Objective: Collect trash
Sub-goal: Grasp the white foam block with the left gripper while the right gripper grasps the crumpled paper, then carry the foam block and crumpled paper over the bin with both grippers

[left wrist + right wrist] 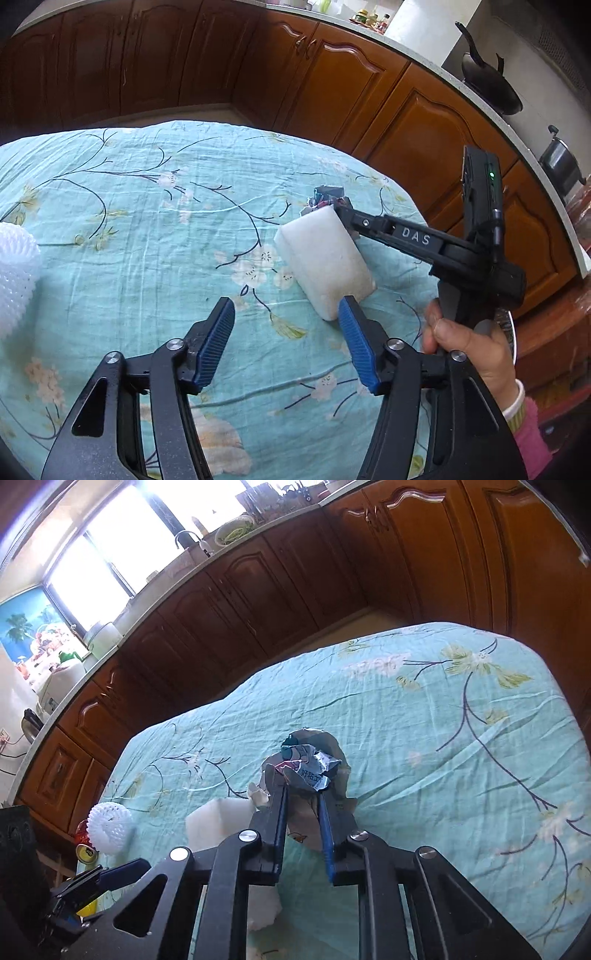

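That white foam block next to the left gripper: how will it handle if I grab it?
The foam block looks light for its bulk, so it should lift easily. Its flat faces suit the left gripper, which stands open. Foam probably dents or crumbles under a hard squeeze; bits already lie nearby. It lies flat on the cloth, so rolling is unlikely.

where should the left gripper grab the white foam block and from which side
Grip the white foam block across its narrower width, on the two long flat faces near the end closest to the left gripper. Come down from above that near end: the far end is crowded by the right gripper and its crumpled paper.
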Demonstrator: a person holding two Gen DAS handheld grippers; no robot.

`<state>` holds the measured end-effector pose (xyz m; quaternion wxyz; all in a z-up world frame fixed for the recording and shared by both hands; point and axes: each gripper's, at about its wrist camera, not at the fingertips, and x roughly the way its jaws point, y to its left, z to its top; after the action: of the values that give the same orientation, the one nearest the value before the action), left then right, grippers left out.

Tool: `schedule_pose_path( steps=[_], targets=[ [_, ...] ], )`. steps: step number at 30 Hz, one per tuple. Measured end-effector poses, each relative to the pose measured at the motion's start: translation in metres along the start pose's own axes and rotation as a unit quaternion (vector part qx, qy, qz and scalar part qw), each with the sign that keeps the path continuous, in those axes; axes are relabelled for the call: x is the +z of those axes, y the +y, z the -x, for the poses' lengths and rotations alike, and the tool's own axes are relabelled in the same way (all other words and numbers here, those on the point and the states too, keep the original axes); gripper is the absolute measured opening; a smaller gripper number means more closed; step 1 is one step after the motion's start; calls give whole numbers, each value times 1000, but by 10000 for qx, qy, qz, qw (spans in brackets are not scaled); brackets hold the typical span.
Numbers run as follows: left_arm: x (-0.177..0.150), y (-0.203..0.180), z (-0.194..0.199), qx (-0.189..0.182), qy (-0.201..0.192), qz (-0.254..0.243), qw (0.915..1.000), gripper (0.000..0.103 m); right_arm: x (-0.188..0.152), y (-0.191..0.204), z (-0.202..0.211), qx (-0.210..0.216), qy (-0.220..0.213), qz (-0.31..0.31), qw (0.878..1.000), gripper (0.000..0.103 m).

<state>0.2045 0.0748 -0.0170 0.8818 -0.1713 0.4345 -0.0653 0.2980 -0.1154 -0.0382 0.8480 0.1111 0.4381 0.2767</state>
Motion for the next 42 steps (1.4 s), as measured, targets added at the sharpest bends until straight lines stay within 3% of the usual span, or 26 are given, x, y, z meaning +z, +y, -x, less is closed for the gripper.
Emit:
schedule_pose_path(
  steps=[2,5,10,16,21,22,24,25,33,42],
  targets=[
    [4,-4,-2,42,-32,18,10000,76,-4,-8,17,-8,-142,-106,9998,16],
    [10,-13,-15,73,24,5,10000,79,-14,-23,46,-144,-390,-250,9988,16],
    [12,-29,-40,76,174,-92,9998,79,-29,-45,79,-369,-667,-528,9957,16],
    [12,-62,-58,42,243,-587,9980,79,-49,-65,109,-414,-887,-847,9916,16],
    [7,-81,-75,387,273,-1076,9931,79,-66,-62,129,-378,-1018,-888,9901,16],
    [5,-82,-79,435,292,-1159,9919,76,-67,-61,133,-376,-1048,-878,9899,16],
    [0,-87,-86,504,358,-1342,9890,48,-72,-58,144,-388,-1127,-831,9894,16],
    [-2,-89,-88,574,367,-1413,9876,48,-75,-57,149,-393,-1164,-814,9891,16],
    [-19,-116,-41,308,-93,-1668,9855,48,-102,-47,176,-432,-1306,-799,9873,16],
    [-61,-157,-9,-140,-66,-1958,9805,48,-134,-56,202,-649,-1422,-877,9838,16]
  ],
)
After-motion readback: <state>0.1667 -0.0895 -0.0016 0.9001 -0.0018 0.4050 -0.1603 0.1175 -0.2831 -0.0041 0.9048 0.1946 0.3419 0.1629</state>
